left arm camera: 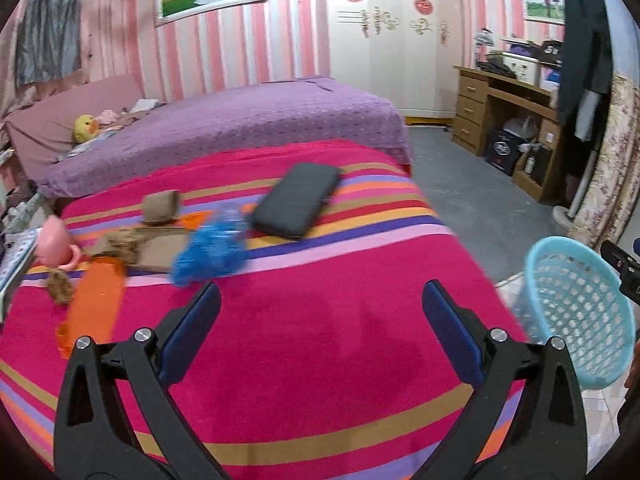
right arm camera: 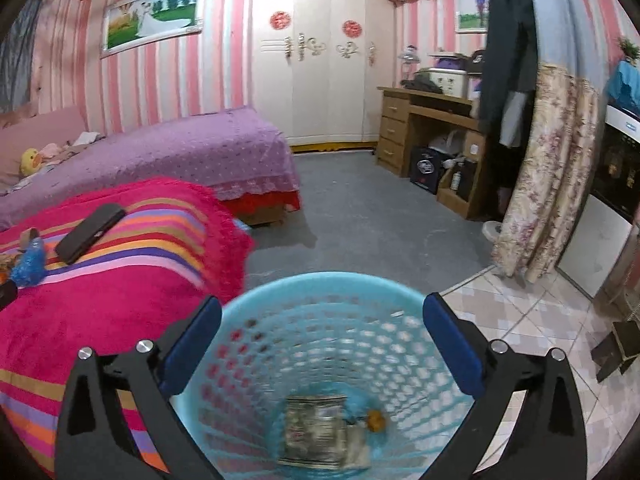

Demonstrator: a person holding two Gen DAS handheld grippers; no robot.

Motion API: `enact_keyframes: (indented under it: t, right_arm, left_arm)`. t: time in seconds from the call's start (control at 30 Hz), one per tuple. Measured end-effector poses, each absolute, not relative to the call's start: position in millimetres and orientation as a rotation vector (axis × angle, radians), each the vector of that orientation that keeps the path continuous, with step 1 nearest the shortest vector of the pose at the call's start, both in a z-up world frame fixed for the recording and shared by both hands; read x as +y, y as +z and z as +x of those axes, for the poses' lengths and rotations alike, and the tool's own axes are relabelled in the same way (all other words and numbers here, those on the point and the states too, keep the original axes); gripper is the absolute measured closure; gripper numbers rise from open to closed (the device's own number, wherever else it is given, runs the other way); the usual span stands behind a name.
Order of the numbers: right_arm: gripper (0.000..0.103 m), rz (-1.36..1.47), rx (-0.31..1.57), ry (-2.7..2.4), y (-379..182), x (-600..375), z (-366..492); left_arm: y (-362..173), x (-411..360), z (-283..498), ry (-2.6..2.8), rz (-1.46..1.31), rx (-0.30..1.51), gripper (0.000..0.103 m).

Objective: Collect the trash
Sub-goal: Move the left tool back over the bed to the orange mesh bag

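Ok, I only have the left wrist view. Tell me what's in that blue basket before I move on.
Observer: The right wrist view looks straight into the blue basket. A flattened printed wrapper lies on its bottom.
Operator: Say if anything else is in there.
Observer: A small orange-brown scrap sits beside the wrapper.
Operator: Check the right gripper for me.
Observer: The right gripper hangs above the basket, jaws wide apart, nothing between them.
Operator: Report what stands past the basket.
Observer: A tiled floor with a dark box on it, next to a floral curtain.
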State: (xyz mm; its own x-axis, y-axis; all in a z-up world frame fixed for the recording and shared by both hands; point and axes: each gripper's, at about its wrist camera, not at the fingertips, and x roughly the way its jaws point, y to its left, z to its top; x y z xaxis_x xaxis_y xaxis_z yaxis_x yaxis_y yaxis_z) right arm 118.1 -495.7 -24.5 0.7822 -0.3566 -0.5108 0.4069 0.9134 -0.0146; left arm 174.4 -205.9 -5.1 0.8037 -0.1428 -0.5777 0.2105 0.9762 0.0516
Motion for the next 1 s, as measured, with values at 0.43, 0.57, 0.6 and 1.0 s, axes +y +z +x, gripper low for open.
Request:
enact_keyframes:
  t: [0.43, 0.57, 0.6, 1.0]
  right_arm:
    - [0.005, 0.042, 0.547, -0.201, -29.4, -369.9, 176.8]
    - [0.005, -0.006, 0.563, -0.169, -35.4, -336.7, 188.7]
    - [0.005, -0.012, 0.571, -0.159, -37.6, -329.7, 192.9]
    - [0.005, -0.018, 0.630, -0.092, -52.3, -283.3, 224.5]
  left_arm:
    - [-22.5, -60.7, 203.6, 0.009, 0.063, 0.646, 0.006]
    - [-36.7, -27.5, 222.0, 0.051, 0.073, 0.682, 0.006]
    - [-38.1, -22.6, 225.4, 0.054, 0.068, 0.692, 0.006]
    - [-61.2, 21.7, 266.2, 0.030, -0.007, 0.815, 0.025]
